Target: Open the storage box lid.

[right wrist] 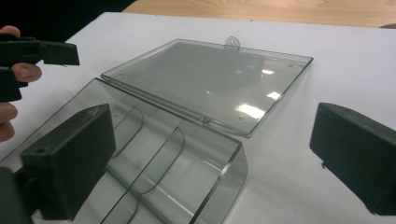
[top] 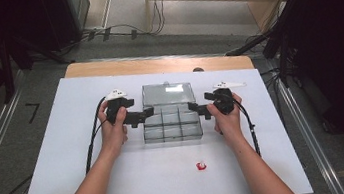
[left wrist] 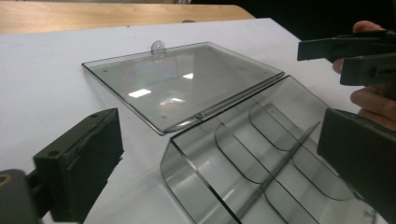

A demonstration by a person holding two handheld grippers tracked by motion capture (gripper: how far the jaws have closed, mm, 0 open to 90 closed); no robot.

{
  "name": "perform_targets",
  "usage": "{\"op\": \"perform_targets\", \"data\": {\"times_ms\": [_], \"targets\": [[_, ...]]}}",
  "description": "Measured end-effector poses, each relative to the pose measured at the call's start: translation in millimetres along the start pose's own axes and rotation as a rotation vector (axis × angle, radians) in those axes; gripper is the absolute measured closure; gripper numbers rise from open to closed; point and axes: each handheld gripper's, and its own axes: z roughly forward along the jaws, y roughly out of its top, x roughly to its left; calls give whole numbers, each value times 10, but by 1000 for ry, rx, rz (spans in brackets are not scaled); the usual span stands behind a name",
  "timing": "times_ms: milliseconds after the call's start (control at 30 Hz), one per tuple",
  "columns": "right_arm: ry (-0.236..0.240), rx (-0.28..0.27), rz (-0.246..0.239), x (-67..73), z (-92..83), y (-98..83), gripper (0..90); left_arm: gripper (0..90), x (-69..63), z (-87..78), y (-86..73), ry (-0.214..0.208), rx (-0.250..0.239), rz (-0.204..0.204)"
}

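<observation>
Tongs stand released on both sides, the left tongs [top: 148,112] and right tongs [top: 192,106] flanking a clear compartment box [top: 172,125] mid-worktop [top: 67,156], its lid [top: 168,94] lying flat open behind, its near corner cut off in both gripper views.

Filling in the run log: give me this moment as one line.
left hand-held gripper: open, beside box | right hand-held gripper: open, beside box | clear compartment box: lid open flat | small red item: on table
</observation>
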Motion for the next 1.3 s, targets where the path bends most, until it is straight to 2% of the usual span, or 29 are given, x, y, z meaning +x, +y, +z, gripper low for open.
{"op": "perform_targets", "data": {"times_ms": [200,267,433,533,833,1067,1200,1300], "targets": [[3,-21,-22,73,-154,-61,0,0,-83,-150,-33,4,-19,34],[3,-26,-29,98,-193,-86,0,0,-114,-195,-50,-7,-28,44],[9,-35,-45,166,-280,-150,0,0,-208,-275,-111,-7,-30,88],[-5,-28,-71,220,-314,-198,0,0,-243,-321,-164,-11,-37,93],[-1,-35,-118,349,-441,-316,0,0,-330,-462,-347,-20,-51,106],[-12,-33,-156,464,-552,-415,0,0,-390,-586,-456,-12,-66,123],[0,-38,-159,504,-604,-482,0,0,-410,-684,-499,-19,-96,106],[9,-41,-157,526,-647,-534,0,0,-429,-746,-533,-15,-106,113]]}}
